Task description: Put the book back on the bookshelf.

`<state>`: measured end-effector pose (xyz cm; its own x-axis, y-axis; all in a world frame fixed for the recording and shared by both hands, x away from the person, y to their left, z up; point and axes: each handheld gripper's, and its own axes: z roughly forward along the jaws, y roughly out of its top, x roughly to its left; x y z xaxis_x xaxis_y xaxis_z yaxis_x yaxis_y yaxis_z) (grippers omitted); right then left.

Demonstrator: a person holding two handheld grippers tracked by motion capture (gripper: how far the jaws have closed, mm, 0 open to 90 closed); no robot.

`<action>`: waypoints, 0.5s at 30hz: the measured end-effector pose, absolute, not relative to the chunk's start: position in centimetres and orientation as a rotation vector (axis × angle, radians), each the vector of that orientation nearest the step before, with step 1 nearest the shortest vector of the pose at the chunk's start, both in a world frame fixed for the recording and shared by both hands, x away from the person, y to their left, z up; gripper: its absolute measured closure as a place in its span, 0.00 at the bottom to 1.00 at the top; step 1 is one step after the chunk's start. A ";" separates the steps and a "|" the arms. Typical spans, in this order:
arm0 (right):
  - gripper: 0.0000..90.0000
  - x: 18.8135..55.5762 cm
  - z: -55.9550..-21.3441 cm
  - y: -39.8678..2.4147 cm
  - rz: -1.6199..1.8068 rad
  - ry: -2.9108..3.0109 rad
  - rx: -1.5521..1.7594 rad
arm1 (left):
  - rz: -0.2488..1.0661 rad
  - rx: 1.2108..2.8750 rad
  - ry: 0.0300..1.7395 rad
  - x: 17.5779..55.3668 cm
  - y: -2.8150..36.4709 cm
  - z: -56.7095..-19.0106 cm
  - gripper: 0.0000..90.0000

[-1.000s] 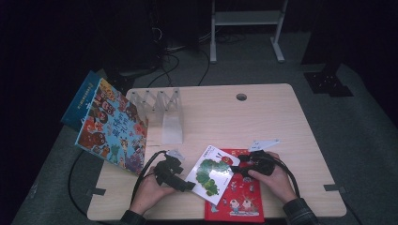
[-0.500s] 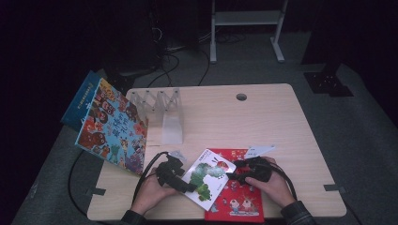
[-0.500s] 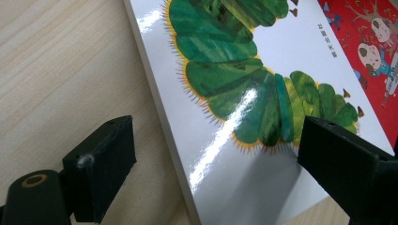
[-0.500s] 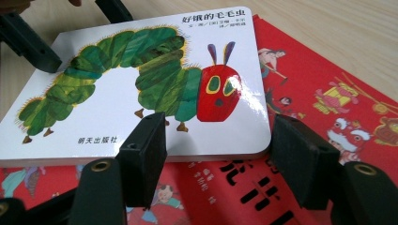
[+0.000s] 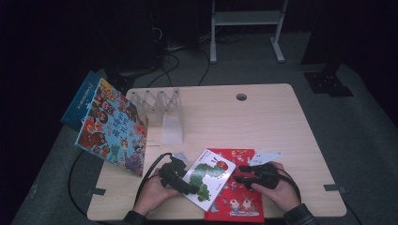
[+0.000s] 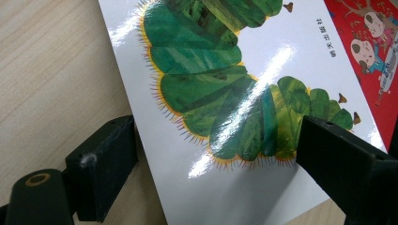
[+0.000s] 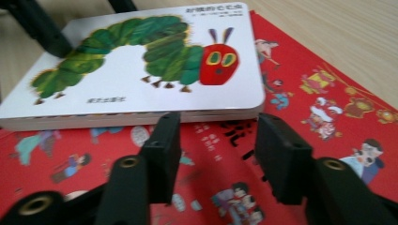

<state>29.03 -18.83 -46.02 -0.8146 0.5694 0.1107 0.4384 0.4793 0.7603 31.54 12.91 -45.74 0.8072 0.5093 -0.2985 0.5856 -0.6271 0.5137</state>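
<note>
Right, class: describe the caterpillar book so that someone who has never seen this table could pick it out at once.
Start at the wooden table and go to its near edge, between the person's two hands. There the caterpillar book lies tilted, partly on top of a red picture book. It is the white, thick board book with rounded corners, showing a green caterpillar with a red head.

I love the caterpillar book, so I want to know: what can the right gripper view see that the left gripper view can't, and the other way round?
The right gripper view alone gives the caterpillar's red face and the book's thick page edge, with the open right claw low in front of it. The left gripper view alone gives the book's near corner between the open left claw's jaws, with bare table beside it. Both share the white caterpillar book, its green body and the red book under it.
</note>
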 end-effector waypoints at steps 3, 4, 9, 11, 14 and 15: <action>0.67 28.4 -46.0 -18.4 1.233 2.590 0.866 | -0.162 2.382 0.802 31.5 12.9 -45.7 0.13; 0.72 27.9 -46.2 -17.9 1.215 2.617 0.834 | -0.159 2.381 0.803 31.5 12.9 -45.8 0.13; 0.78 27.0 -45.6 -16.7 1.242 2.605 0.780 | -0.156 2.378 0.813 31.4 12.8 -45.8 0.13; 0.79 27.0 -45.3 -16.4 1.260 2.593 0.776 | -0.155 2.376 0.813 31.4 12.8 -45.8 0.14; 0.81 27.1 -45.2 -15.8 1.279 2.589 0.772 | -0.155 2.376 0.813 31.4 12.8 -45.8 0.14; 0.81 27.2 -45.2 -15.6 1.283 2.585 0.764 | -0.155 2.376 0.813 31.4 12.8 -45.8 0.14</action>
<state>27.16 -15.59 -45.23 -0.8577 0.5072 0.0838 0.3735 0.5027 0.7796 31.44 12.82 -45.76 0.8042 0.5163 -0.2944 0.5884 -0.6216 0.5171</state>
